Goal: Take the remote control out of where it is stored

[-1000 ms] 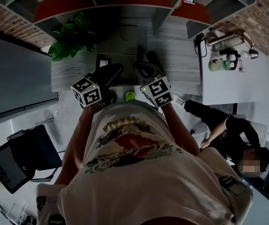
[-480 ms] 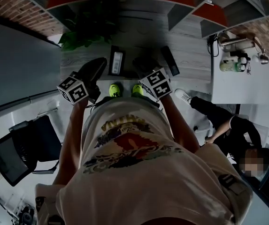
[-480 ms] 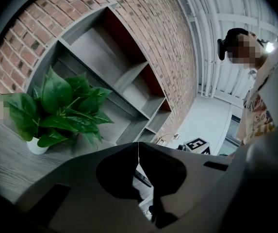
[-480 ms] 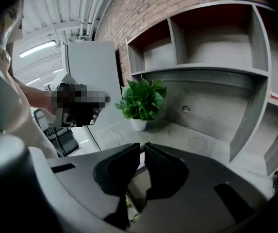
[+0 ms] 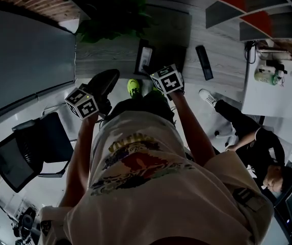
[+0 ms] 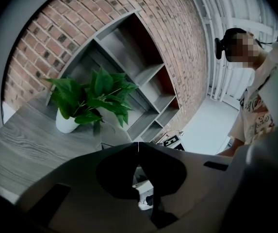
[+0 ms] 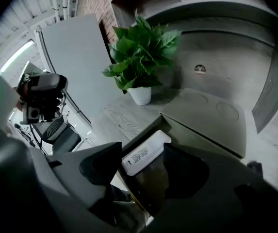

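Observation:
A white remote control (image 7: 145, 153) lies label up in a dark open box (image 7: 148, 178) on the grey desk (image 7: 124, 120). In the head view the remote control (image 5: 144, 55) sits at the desk's middle. My right gripper (image 7: 141, 161) points down at it. Its jaws have just been opening and now stand apart, with the remote's near end between the tips and no pad pressing on it. My left gripper (image 6: 139, 147) hangs left of the desk's front edge, jaws together and empty. Its marker cube (image 5: 82, 102) shows in the head view, left of the right one (image 5: 167, 79).
A potted plant (image 7: 141, 57) stands at the desk's back left. A flat grey lid (image 7: 206, 115) lies right of the box. A black remote (image 5: 203, 62) rests further right. Shelves (image 6: 143, 76) line the brick wall. A black chair (image 5: 28, 147) stands left; a seated person (image 5: 253, 147) is at the right.
The view has closed in on the desk. My right gripper has come down over the white remote. My left gripper has drifted left and lower, off the desk's front edge.

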{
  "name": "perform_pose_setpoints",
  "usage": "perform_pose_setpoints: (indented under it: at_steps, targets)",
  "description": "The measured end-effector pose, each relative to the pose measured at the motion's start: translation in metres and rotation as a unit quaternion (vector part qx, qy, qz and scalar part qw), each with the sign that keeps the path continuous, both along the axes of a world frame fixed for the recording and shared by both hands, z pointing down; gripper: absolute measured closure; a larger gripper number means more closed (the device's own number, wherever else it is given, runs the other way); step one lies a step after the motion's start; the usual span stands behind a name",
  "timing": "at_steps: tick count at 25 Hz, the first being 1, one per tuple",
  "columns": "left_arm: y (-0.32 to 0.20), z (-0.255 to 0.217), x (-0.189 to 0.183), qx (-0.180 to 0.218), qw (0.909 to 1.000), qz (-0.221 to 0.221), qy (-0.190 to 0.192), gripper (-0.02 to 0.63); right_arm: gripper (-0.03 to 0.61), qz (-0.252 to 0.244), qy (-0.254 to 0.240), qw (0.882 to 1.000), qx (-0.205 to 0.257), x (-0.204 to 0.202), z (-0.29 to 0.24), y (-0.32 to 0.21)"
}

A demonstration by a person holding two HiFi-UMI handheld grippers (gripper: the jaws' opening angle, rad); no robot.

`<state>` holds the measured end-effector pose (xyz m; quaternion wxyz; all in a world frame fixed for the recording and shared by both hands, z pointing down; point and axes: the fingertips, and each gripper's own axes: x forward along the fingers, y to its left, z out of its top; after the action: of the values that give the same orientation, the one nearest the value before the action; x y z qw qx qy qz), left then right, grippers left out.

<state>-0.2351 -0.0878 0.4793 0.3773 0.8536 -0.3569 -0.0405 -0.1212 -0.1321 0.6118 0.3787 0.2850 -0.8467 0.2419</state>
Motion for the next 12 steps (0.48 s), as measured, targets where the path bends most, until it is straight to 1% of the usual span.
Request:
perform_pose_setpoints:
  at_steps: [4,8,12]
  targets:
    - [0.001,0.016,-0.021,-0.02,0.9997,-0.011,-0.005,0.607,0.318,0.021,0.029,0.999,-0.018,-0.007,0.024,-0.011]
    - [-0.002,0.022,-0.028,-0.029,0.9995,-0.015,0.002,0.606,0.318,0.043,0.059,0.996,-0.045,-0.003,0.045,-0.017]
    - [-0.005,0.027,-0.026,-0.033,0.9993,-0.013,0.008,0.606,0.317,0.07,0.063,0.994,-0.055,-0.003,0.054,-0.024]
